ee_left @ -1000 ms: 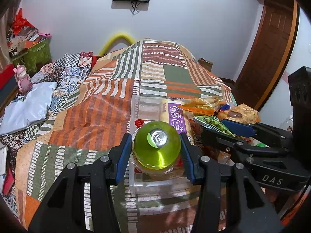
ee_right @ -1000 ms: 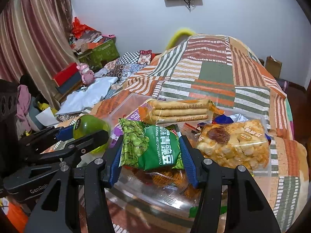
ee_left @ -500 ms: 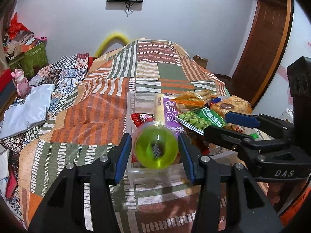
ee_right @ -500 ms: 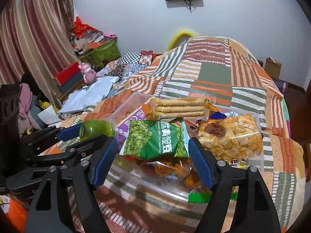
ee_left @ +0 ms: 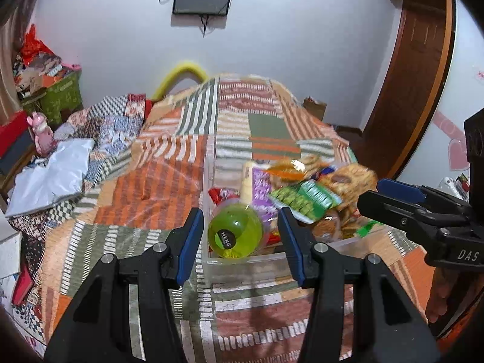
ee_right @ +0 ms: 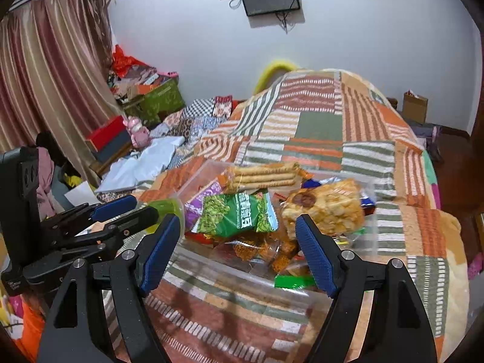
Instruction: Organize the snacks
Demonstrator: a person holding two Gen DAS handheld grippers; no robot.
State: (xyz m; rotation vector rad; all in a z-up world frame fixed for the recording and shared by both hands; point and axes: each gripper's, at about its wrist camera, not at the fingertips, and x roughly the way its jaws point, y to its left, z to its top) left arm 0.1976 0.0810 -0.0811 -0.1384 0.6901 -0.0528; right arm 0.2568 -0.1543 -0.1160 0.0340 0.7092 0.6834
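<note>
A clear plastic bin [ee_left: 242, 267] on the patchwork bed holds several snacks. A green jelly cup [ee_left: 235, 236] lies on its side in the bin's near left corner. My left gripper [ee_left: 240, 242] is open, its fingers apart from the cup on both sides. A green pea bag [ee_right: 239, 215] lies on top of the pile, with a biscuit stick pack [ee_right: 261, 175] and a puffed rice snack bag [ee_right: 325, 207] behind it. My right gripper [ee_right: 237, 252] is open and empty just in front of the pea bag. The bin also shows in the right wrist view [ee_right: 230, 275].
The patchwork blanket [ee_left: 169, 181] covers the bed around the bin. A grey-blue cloth [ee_left: 51, 178] and a pink toy [ee_left: 42, 134] lie at the left. Boxes and clutter stand by the curtain [ee_right: 45, 90]. A wooden door [ee_left: 414, 75] is at the right.
My left gripper has opened and let go of the green cup, which now lies in the bin. My right gripper has opened, released the pea bag onto the pile and drawn back.
</note>
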